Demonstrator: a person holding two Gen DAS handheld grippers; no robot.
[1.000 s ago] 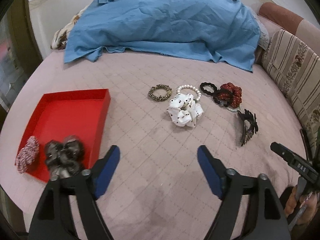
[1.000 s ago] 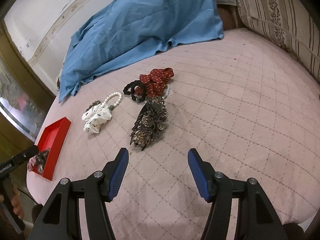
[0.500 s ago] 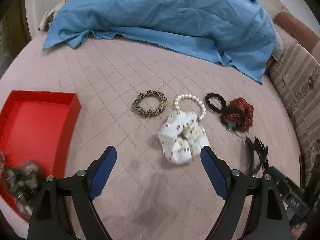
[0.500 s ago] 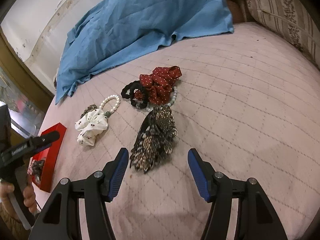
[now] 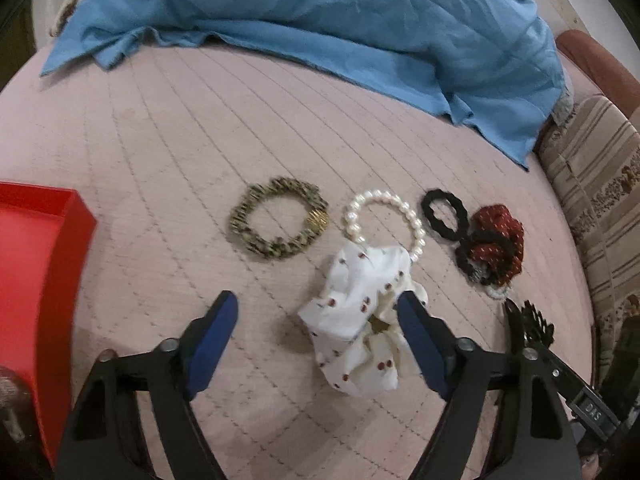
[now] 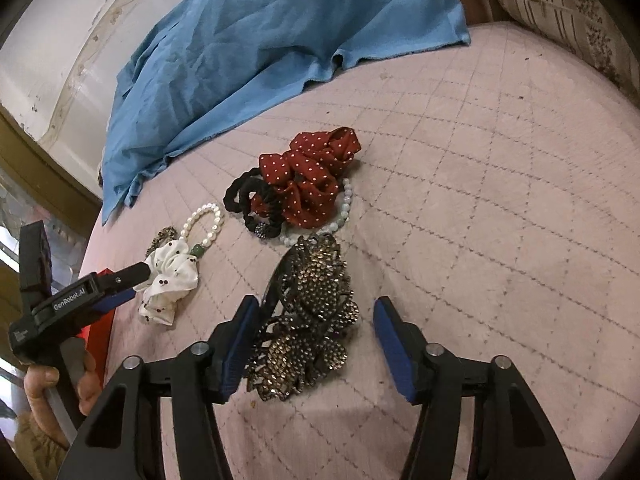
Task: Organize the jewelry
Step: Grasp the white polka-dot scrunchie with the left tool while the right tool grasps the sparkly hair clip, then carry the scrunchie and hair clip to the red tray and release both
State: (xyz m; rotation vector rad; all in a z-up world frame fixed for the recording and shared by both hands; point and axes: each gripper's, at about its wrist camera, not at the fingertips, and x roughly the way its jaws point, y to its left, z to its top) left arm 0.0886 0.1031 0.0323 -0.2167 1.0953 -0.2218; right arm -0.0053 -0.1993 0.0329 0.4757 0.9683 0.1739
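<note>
1. On the pink quilted bed cover (image 5: 168,128), nearest the person, the left gripper (image 5: 316,320) hangs over a white fabric scrunchie with small dark red dots (image 5: 356,340). Its blue-padded jaws are apart and closing; the scrunchie lies between them, close against the right pad, and I cannot tell whether that pad touches it.
2. The right gripper (image 6: 314,320) is low over a large dark hair clip covered in bronze rhinestones (image 6: 312,320). Its jaws are also closing with the clip between them: the left pad is at the clip's edge, the right pad stands clear.
3. A hand (image 6: 52,392) grips the handle of the left gripper, seen at the left edge of the right wrist view.
4. At the left edge of the bed lies a shallow red tray (image 5: 36,264), well apart from the loose pieces.
5. Just beyond the white scrunchie lies a white pearl bead bracelet (image 5: 384,220), with the scrunchie overlapping its near side.
6. Left of the pearls, lying apart from them, is a brown-and-gold leopard-print hair tie (image 5: 280,224).
7. To the right, a black wavy hair tie (image 5: 444,216) sits against a dark red scrunchie with white dots (image 6: 308,184); another black tie and a pale bead bracelet are tangled with it.
8. Farthest back, a crumpled blue cloth (image 5: 320,12) covers the head of the bed, with a striped beige cushion (image 5: 600,184) at the right.
</note>
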